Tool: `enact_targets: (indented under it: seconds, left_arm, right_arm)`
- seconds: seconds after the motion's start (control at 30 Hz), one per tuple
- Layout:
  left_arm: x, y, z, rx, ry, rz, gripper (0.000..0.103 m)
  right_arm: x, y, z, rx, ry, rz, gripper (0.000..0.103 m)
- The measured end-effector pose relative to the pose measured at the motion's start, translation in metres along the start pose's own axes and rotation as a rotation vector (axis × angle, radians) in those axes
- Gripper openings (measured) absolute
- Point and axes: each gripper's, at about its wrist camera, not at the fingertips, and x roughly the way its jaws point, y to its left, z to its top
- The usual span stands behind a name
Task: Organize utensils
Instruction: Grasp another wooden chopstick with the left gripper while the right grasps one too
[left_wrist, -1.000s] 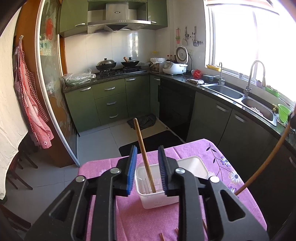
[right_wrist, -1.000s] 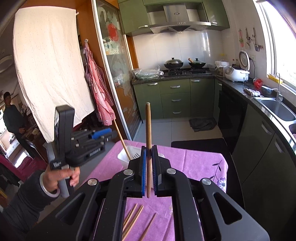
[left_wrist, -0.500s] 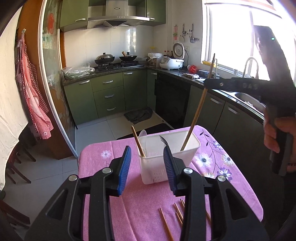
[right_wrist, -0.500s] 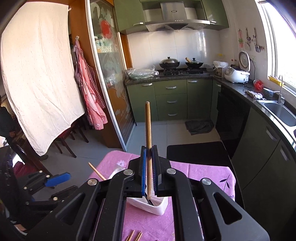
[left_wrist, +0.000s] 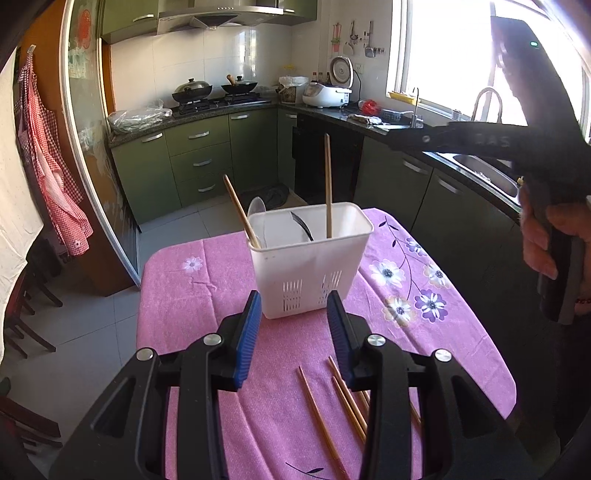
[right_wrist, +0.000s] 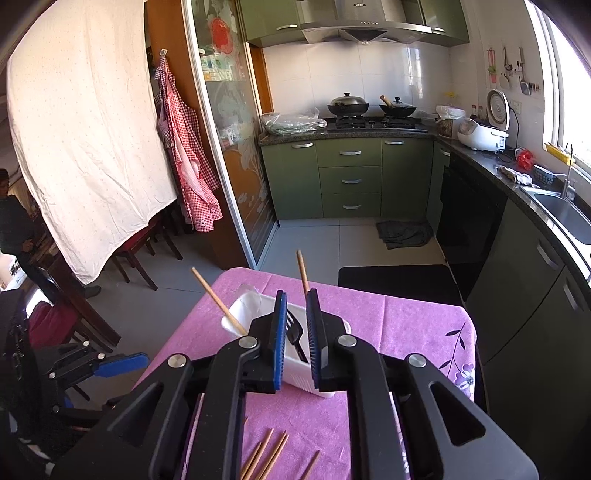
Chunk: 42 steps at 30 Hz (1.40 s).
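Observation:
A white slotted utensil holder (left_wrist: 310, 266) stands on the pink tablecloth. In it are two wooden chopsticks, one leaning left (left_wrist: 240, 210) and one upright (left_wrist: 327, 184), plus a black fork (left_wrist: 301, 225) and a white spoon (left_wrist: 256, 206). My left gripper (left_wrist: 293, 306) is open just short of the holder, with nothing between its fingers. My right gripper (right_wrist: 296, 299) hovers over the holder (right_wrist: 236, 321) with its jaws opening. The upright chopstick (right_wrist: 302, 271) stands free beyond them, untouched by the pads. Several loose chopsticks (left_wrist: 332, 398) lie on the cloth near me.
The table (left_wrist: 192, 295) is small, with floor dropping away on its left and far sides. Dark green cabinets and a sink (right_wrist: 565, 210) run along the right. Chairs (right_wrist: 136, 254) and a hanging white sheet (right_wrist: 85, 140) are at the left, and a person (right_wrist: 9, 210) stands far left.
The right gripper came down over the holder and let its chopstick go into it; its jaws have parted. The left gripper drew back from the holder and widened slightly.

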Motion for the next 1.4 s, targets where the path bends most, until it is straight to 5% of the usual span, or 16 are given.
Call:
enact_targets:
  seconds: [0.13, 0.4, 0.63, 1.1, 1.4]
  left_arm:
    - [0.016, -0.002, -0.02, 0.001, 0.084, 0.021, 0.039]
    - [0.079, -0.01, -0.069, -0.068, 0.339, -0.028, 0.039]
    - [0.126, -0.019, -0.101, -0.127, 0.526, -0.032, 0.032]
    - [0.146, -0.024, -0.106, -0.125, 0.564, 0.036, 0.008]
    - [0.131, -0.019, -0.098, -0.128, 0.52, 0.007, 0.006]
  right_arm:
    - [-0.013, -0.007, -0.048, 0.008, 0.087, -0.011, 0.016]
    - [0.026, -0.039, -0.173, 0.07, 0.36, -0.025, 0.017]
    - [0.033, -0.048, -0.205, 0.103, 0.414, -0.014, 0.017]
    - [0.039, -0.045, -0.206, 0.092, 0.439, 0.002, 0.016]
    - [0.044, -0.04, -0.208, 0.082, 0.461, 0.01, 0.017]
